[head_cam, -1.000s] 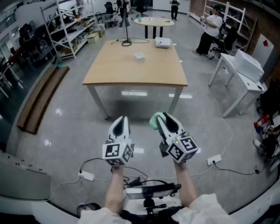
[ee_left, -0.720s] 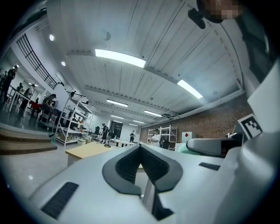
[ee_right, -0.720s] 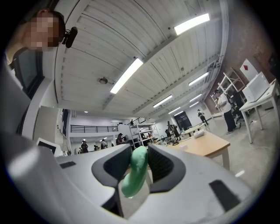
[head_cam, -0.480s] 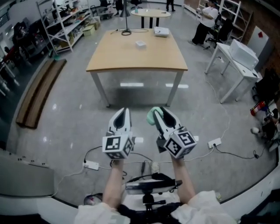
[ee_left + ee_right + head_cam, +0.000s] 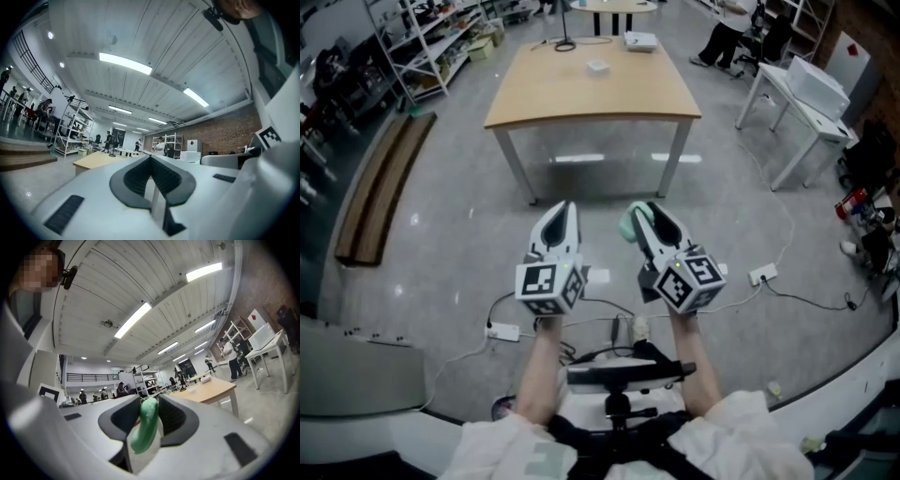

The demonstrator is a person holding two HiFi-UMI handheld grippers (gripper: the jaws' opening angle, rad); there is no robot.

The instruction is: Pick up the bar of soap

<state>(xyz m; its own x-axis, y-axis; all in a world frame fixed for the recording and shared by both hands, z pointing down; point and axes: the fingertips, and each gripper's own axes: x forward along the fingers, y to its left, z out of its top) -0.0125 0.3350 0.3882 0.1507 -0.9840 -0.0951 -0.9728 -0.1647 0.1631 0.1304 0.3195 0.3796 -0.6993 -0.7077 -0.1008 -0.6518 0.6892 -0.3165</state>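
A pale green bar of soap (image 5: 146, 423) stands on edge between the dark pads of my right gripper (image 5: 149, 420), which is shut on it. In the head view the soap (image 5: 630, 225) shows at the tip of the right gripper (image 5: 639, 225), held in the air over the floor in front of the person. My left gripper (image 5: 560, 225) hovers beside it at the same height. Its jaws meet with nothing between them in the left gripper view, where the left gripper (image 5: 151, 176) points up toward the ceiling.
A wooden table (image 5: 591, 94) stands ahead with a small white box (image 5: 598, 67), a lamp stand base (image 5: 566, 43) and a white device (image 5: 639, 40) on it. White desks (image 5: 795, 89) are at the right, shelving (image 5: 417, 47) at the left. Cables and a power strip (image 5: 502, 331) lie on the floor.
The head camera has drawn back and tilted down, so the table sits farther up the picture. Both grippers keep the same pose, the soap still held in the right one.
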